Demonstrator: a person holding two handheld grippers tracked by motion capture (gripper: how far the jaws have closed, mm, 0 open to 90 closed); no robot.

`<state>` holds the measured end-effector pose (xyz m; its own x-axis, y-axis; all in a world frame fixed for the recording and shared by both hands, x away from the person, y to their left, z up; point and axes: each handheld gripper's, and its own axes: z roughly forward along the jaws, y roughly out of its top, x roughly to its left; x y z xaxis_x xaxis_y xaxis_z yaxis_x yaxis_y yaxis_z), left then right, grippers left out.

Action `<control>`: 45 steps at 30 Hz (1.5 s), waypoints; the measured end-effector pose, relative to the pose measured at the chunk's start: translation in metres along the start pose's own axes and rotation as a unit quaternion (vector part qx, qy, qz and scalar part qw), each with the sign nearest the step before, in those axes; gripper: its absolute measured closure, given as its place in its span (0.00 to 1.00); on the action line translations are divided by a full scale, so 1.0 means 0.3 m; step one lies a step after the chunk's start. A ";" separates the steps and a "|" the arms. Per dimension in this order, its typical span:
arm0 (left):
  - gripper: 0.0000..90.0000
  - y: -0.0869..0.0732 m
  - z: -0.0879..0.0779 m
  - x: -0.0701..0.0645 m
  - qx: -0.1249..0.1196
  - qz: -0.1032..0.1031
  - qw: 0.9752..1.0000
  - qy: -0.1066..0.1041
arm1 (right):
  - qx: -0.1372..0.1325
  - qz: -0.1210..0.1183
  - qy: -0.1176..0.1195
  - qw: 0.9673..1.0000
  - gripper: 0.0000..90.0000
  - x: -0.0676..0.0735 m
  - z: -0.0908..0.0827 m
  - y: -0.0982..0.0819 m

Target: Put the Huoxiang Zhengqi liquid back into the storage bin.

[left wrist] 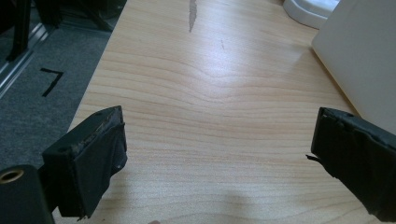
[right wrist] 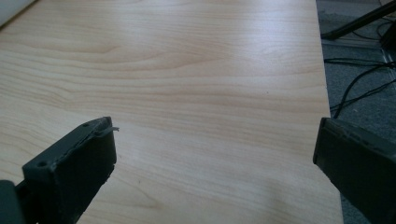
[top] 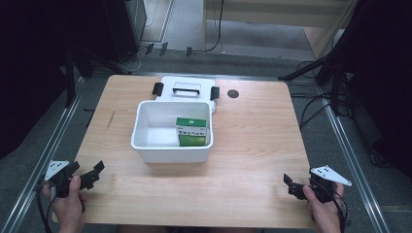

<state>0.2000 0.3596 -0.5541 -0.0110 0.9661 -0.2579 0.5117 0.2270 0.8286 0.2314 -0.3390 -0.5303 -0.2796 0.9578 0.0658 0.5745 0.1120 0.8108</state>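
A white open box [top: 171, 150] stands on the middle of the wooden table [top: 252, 141], and its white side [left wrist: 364, 56] shows at the right edge of the left gripper view. Inside it lies a green and white carton [top: 191, 131]. Behind the box lies its white lid [top: 185, 88] with a handle and two black clips. My left gripper [top: 92, 174] rests near the table's front left corner, open, with bare wood between its jaws [left wrist: 219, 140]. My right gripper [top: 291, 185] sits at the front right corner, open over bare wood [right wrist: 215, 144].
A small dark round hole [top: 233, 93] marks the table's back right. Black stands and cables [top: 325, 102] crowd the floor to the right. A metal rail [top: 48, 141] runs along the left. A grey scratch [left wrist: 192, 14] marks the wood ahead of my left gripper.
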 end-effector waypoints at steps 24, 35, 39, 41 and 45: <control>0.05 -0.001 -0.001 -0.001 -0.001 0.002 1.000 0.002 | -0.023 0.022 -0.013 0.999 0.00 -0.043 -0.033 -0.090; 0.05 0.000 0.000 -0.001 0.001 0.001 1.000 0.003 | -0.042 0.002 -0.048 0.998 0.14 -0.002 -0.023 -0.085; 0.05 0.000 0.001 -0.003 0.000 0.004 1.000 0.006 | -0.058 0.031 -0.017 0.998 0.14 -0.026 -0.023 -0.082; 0.05 0.000 0.001 -0.003 0.001 0.004 1.000 0.006 | -0.066 0.048 -0.013 0.997 0.14 -0.037 -0.029 -0.084; 0.05 -0.001 0.002 -0.005 -0.001 0.003 1.000 0.009 | -0.058 0.046 -0.005 0.997 0.14 -0.037 -0.024 -0.081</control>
<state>0.2003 0.3581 -0.5541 -0.0237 0.9695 -0.2441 0.5095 0.2218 0.8314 0.2151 -0.3544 -0.5467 -0.2214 0.9653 0.1384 0.5050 -0.0079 0.8631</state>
